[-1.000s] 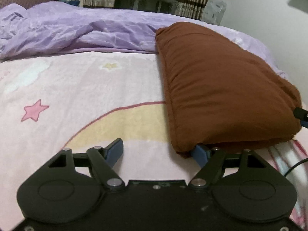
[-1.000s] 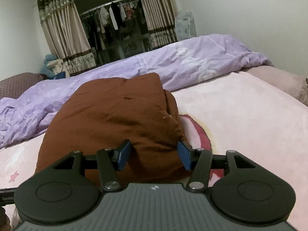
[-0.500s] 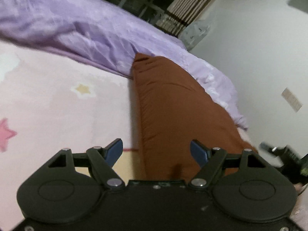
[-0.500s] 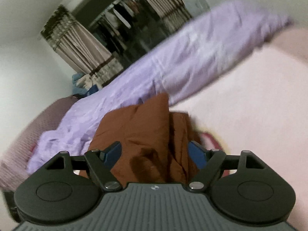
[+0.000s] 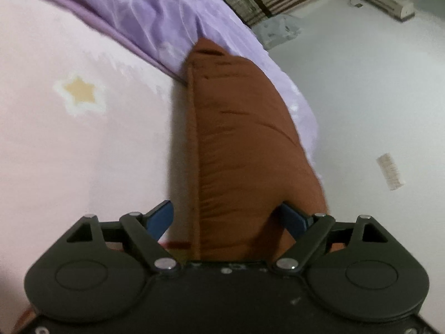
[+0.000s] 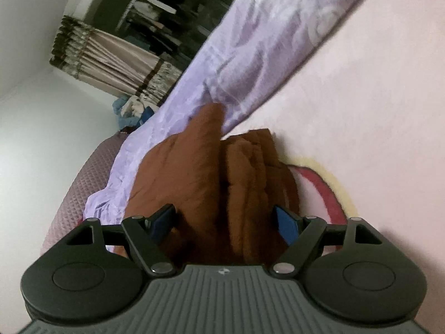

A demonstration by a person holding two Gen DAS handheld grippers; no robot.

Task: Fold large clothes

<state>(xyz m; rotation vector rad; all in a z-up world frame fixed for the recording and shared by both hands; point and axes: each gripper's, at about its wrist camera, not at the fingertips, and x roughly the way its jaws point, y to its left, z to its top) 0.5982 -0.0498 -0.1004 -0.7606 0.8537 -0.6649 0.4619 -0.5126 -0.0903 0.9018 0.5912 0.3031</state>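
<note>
brown folded garment (image 5: pixel 244 150) lies between both wide-spread tools on pink blanket (image 5: pixel 69 144).

Your folded garment (image 5: pixel 242 144) lies on the blanket (image 5: pixel 83 144), its far end against the bunched quilt (image 5: pixel 155 14), curtains (image 6: pixel 111 64) beyond, a pillow (image 6: pixel 91 175) left of the quilt

Bed (image 5: pixel 69 153) covered by pale pink blanket (image 6: pixel 361 111) printed with yellow star (image 5: pixel 80 94) and red-edged yellow shape (image 6: pixel 325 186). Folded brown garment (image 5: pixel 236 144) laid on blanket, partly over red-edged shape; several stacked layers seen at its near end in right wrist view. Crumpled purple quilt (image 5: pixel 155 14) laid behind garment, touching its far end. Mauve textured pillow (image 6: pixel 83 183) seen beyond quilt, at bed edge.
</note>
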